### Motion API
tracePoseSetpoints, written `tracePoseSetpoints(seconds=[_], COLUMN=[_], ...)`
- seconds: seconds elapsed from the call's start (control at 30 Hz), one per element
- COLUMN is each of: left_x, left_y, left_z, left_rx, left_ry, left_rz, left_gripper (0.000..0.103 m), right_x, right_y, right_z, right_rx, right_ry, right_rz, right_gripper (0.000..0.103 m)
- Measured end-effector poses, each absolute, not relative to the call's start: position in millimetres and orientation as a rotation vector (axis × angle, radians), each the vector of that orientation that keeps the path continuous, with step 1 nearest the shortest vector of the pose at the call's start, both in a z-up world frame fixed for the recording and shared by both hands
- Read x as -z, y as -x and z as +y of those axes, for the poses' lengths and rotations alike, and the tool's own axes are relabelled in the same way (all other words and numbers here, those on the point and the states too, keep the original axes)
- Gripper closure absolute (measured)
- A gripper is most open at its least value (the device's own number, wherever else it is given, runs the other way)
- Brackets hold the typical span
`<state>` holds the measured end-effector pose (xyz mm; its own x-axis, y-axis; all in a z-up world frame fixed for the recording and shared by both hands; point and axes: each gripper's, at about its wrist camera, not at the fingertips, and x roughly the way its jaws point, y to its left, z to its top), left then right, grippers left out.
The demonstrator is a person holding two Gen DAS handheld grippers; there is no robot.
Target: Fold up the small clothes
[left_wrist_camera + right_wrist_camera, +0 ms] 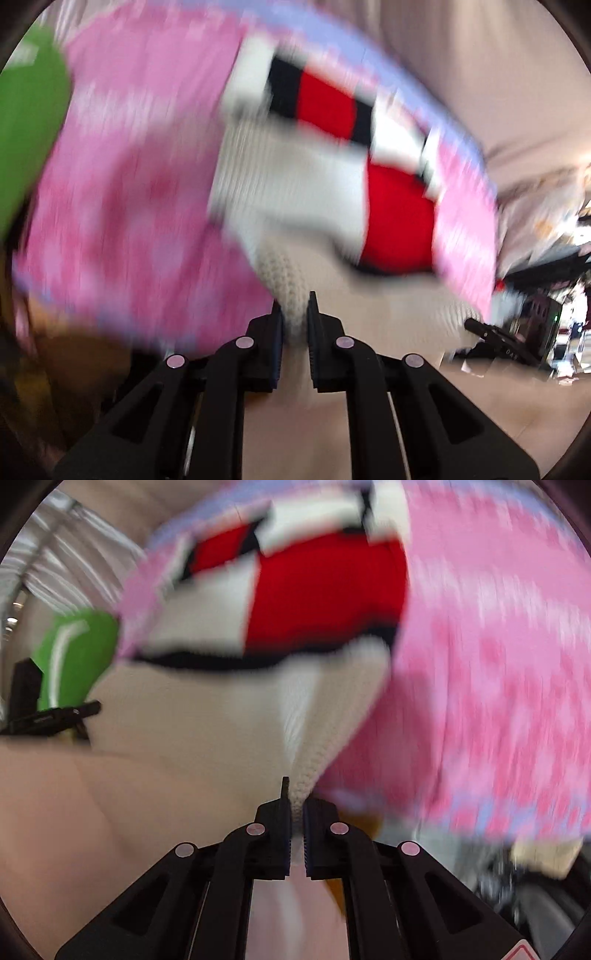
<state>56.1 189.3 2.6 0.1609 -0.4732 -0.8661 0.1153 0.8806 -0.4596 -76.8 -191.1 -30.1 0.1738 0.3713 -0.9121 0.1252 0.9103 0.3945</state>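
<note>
The knitted garment (291,192) is cream-white wool with a coarse, ribbed stitch, carrying blocks of bright red edged in black bands and plain white panels; its shape is hard to read through the motion blur, but it hangs as a soft draped mass with a narrow cream edge pulled toward each camera. It lies against a pink cloth (122,192) with paler and darker pink patches and a lilac border; which of the two is on top cannot be told.

The left gripper (294,314) has its black, toothed jaws narrow, pinching a fold of the cream knit edge between them; the right gripper (296,794) likewise has its jaws nearly together, clamped on a thin ridge of the same cream knit (303,760).

A smooth green object (77,653) sits beyond the pink cloth's far edge; a pale beige surface (110,812) lies below the garment; in the right wrist view the other black gripper (51,716) shows at the left side of the beige surface.
</note>
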Motion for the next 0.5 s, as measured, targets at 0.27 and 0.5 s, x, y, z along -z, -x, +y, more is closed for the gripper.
tracePoseSetpoints(seconds=[0.27, 0.5], left_x=[14.0, 48.8], left_y=[-218.0, -235.6], left_z=[143.4, 155.3], left_rx=[0.285, 0.162], left_ry=[0.243, 0.267], left_rz=[1.047, 1.045], left_gripper=[0.070, 0.037], right_x=[35.6, 68.4], right_y=[-111.5, -133.1], right_z=[-261.7, -285.1], right_rx=[-0.053, 0.124], right_ry=[-0.498, -0.581], right_rz=[1.010, 0.969], right_gripper=[0.090, 0.053])
